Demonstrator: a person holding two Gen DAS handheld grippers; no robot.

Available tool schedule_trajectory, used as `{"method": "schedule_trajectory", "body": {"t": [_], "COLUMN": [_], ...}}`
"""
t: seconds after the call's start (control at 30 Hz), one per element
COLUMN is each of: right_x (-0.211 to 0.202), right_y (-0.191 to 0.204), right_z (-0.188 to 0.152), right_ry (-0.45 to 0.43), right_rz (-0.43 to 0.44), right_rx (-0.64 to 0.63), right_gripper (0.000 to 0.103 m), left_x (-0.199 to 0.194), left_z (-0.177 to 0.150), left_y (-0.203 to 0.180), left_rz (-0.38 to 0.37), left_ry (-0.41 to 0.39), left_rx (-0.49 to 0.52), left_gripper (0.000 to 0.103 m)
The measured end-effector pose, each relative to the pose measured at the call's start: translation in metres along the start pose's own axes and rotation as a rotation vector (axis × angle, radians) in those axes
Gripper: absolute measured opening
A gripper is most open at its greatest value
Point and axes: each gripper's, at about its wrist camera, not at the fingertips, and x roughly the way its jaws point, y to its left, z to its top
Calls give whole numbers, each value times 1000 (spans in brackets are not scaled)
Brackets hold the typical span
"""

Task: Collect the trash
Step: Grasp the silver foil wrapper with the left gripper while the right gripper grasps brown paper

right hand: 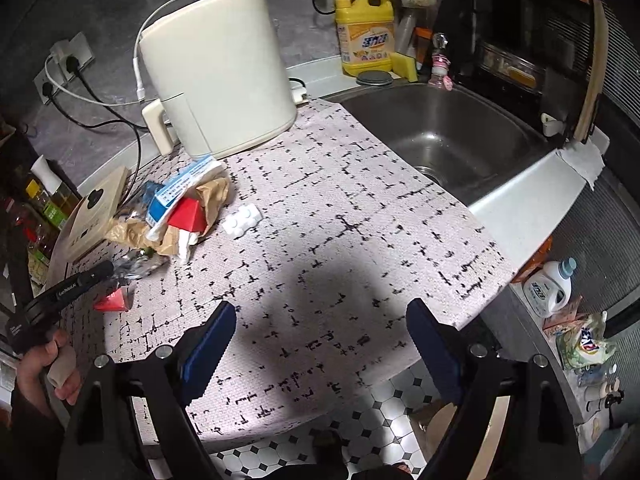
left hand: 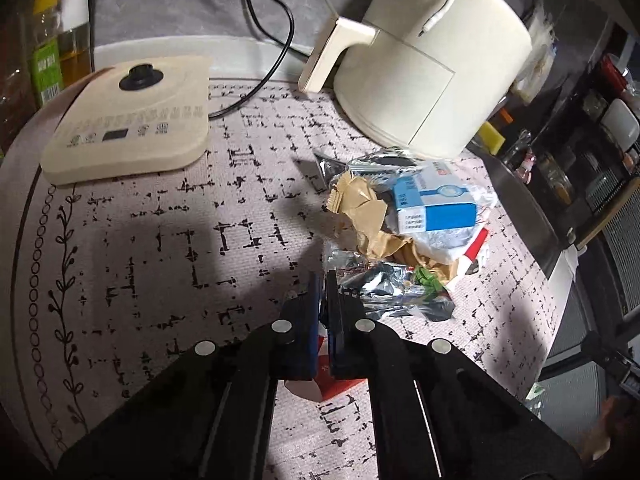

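Note:
A trash pile lies on the patterned mat point(left hand: 160, 240): a blue and white box point(left hand: 434, 208), crumpled brown paper point(left hand: 364, 208) and a silver foil wrapper point(left hand: 384, 284). My left gripper point(left hand: 322, 280) is shut at the pile's near edge, with a red and white wrapper point(left hand: 336, 386) pinched between its pads. From the right wrist, that gripper point(right hand: 109, 269) shows at the left with the red wrapper point(right hand: 114, 302) under its tip, next to the pile point(right hand: 188, 214). A small white studded piece point(right hand: 242, 220) lies just right of the pile. My right gripper point(right hand: 322, 308) hangs open over bare mat, holding nothing.
A cream air fryer point(right hand: 220, 72) stands behind the pile. A flat cream appliance base point(left hand: 132, 120) with a black knob and cables sits to the left. The steel sink point(right hand: 440, 128), a yellow soap bottle point(right hand: 366, 36) and a sponge are at the right. The mat's front edge overhangs the tiled floor.

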Motion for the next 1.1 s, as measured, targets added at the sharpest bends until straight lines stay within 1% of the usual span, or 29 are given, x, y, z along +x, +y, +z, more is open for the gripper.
{"method": "schedule_trajectory", "body": {"t": [0.13, 0.2, 0.3, 0.43, 0.5, 0.57, 0.67, 0.77, 0.83, 0.9, 0.97, 1.1], "right_x": [8, 15, 24, 34, 39, 46, 57, 71, 81, 92, 101, 116], "right_y": [14, 22, 31, 56, 70, 87, 109, 126, 134, 141, 143, 144], "right_z": [4, 9, 16, 25, 27, 30, 34, 37, 39, 40, 43, 48], "right_ry": [7, 11, 17, 30, 41, 58, 74, 101, 122, 135, 145, 148], "right_rz": [21, 31, 50, 118, 154, 193, 245, 287, 316, 326, 329, 287], "right_rx": [-30, -49, -66, -104, -131, -157, -180, -182, -173, -170, -161, -149], "right_gripper": [82, 78, 76, 70, 64, 62, 55, 45, 42, 38, 37, 37], "left_x": [-21, -33, -53, -76, -86, -94, -103, -112, -117, -121, -125, -133], "left_z": [1, 1, 1, -1, -4, -7, -15, -24, -29, -33, -37, -44], "left_y": [4, 8, 17, 36, 46, 55, 65, 75, 80, 84, 89, 96], "left_rz": [-7, -3, 18, 63, 82, 102, 127, 150, 166, 180, 196, 224], "left_ry": [-47, -71, -110, -149, -159, -166, -171, -172, -171, -170, -170, -171], "left_rx": [-21, -34, -53, -90, -109, -126, -152, -179, -194, -206, -217, -238], "left_gripper": [3, 3, 3, 3, 3, 3, 3, 3, 3, 3, 3, 3]}}
